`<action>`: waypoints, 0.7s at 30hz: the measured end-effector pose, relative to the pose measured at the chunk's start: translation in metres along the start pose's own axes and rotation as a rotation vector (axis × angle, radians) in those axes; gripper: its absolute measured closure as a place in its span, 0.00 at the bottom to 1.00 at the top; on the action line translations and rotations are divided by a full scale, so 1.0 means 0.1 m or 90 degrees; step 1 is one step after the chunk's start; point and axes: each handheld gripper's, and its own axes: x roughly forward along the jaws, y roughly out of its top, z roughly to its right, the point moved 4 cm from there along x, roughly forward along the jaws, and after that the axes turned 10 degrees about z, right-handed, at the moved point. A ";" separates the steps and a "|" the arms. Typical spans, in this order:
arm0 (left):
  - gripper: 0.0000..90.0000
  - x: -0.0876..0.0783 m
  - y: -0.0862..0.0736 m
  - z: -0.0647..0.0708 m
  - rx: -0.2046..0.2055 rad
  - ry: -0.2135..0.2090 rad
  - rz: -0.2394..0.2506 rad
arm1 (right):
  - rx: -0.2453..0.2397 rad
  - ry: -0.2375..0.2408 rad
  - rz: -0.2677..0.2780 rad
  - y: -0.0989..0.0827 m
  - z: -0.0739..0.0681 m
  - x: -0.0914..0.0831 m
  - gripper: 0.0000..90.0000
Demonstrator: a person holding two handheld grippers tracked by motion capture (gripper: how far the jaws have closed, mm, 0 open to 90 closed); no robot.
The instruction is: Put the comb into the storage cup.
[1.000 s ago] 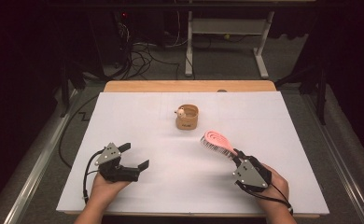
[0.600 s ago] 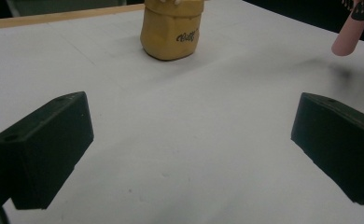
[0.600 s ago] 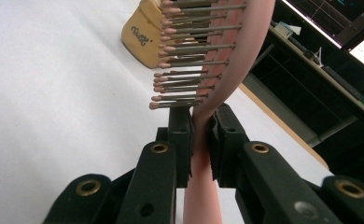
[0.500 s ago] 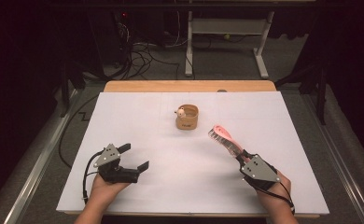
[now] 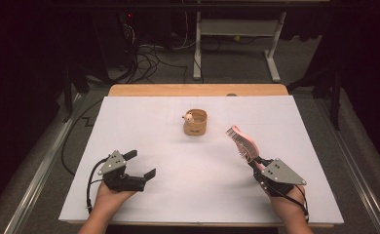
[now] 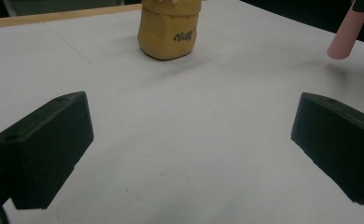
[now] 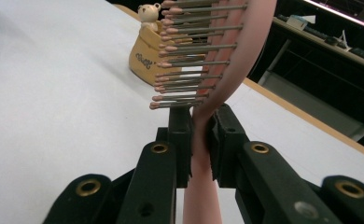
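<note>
A pink hairbrush [image 5: 242,140] is held up off the white table, its bristled head slanting toward the back left. My right gripper [image 5: 257,164] is shut on its handle [image 7: 201,140], both jaws pressing the pink stem just below the bristles [image 7: 189,56]. A tan cup [image 5: 195,122] with a small bear figure on its rim [image 7: 148,13] stands at the table's middle back; it also appears in the left gripper view as the tan cup [image 6: 169,28]. My left gripper [image 5: 140,165] rests low at the front left, open, nothing between its jaws. The brush's pink tip [image 6: 345,35] pokes in at the upper right there.
The white sheet [image 5: 178,161] covers the table, with a wooden edge [image 5: 198,90] along the back. Behind the table stand a white metal frame [image 5: 237,44] and loose cables [image 5: 149,53] on the floor.
My right gripper has pulled back toward the front right with the brush, which now tilts up higher off the table. The left gripper has stayed put.
</note>
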 end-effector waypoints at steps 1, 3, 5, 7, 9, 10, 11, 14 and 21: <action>0.00 0.00 0.00 0.00 0.000 -0.001 0.001 | 0.009 0.001 0.003 0.00 0.01 0.00 0.91; 0.00 0.00 0.00 0.00 0.002 -0.001 0.001 | 0.022 0.002 0.007 0.00 0.02 0.00 0.91; 0.00 0.00 0.00 0.01 0.001 -0.001 0.003 | 0.035 0.006 0.012 -0.01 0.03 -0.01 0.91; 0.00 -0.01 0.01 0.01 0.000 -0.001 0.006 | 0.047 0.008 0.015 -0.01 0.04 0.00 0.91; 0.00 -0.01 0.01 0.01 0.001 -0.001 0.008 | 0.064 0.010 0.020 -0.01 0.05 0.00 0.91; 0.00 -0.01 0.01 0.01 0.001 0.000 0.008 | 0.067 0.012 0.021 -0.02 0.06 0.00 0.91; 0.00 -0.01 0.01 0.01 0.001 0.000 0.008 | 0.073 0.013 0.022 -0.02 0.06 0.00 0.91; 0.00 -0.01 0.02 0.01 0.003 -0.001 0.010 | 0.085 0.015 0.024 -0.02 0.07 0.00 0.91; 0.00 -0.01 0.02 0.02 0.004 -0.003 0.013 | 0.134 0.022 0.037 -0.04 0.10 0.00 0.91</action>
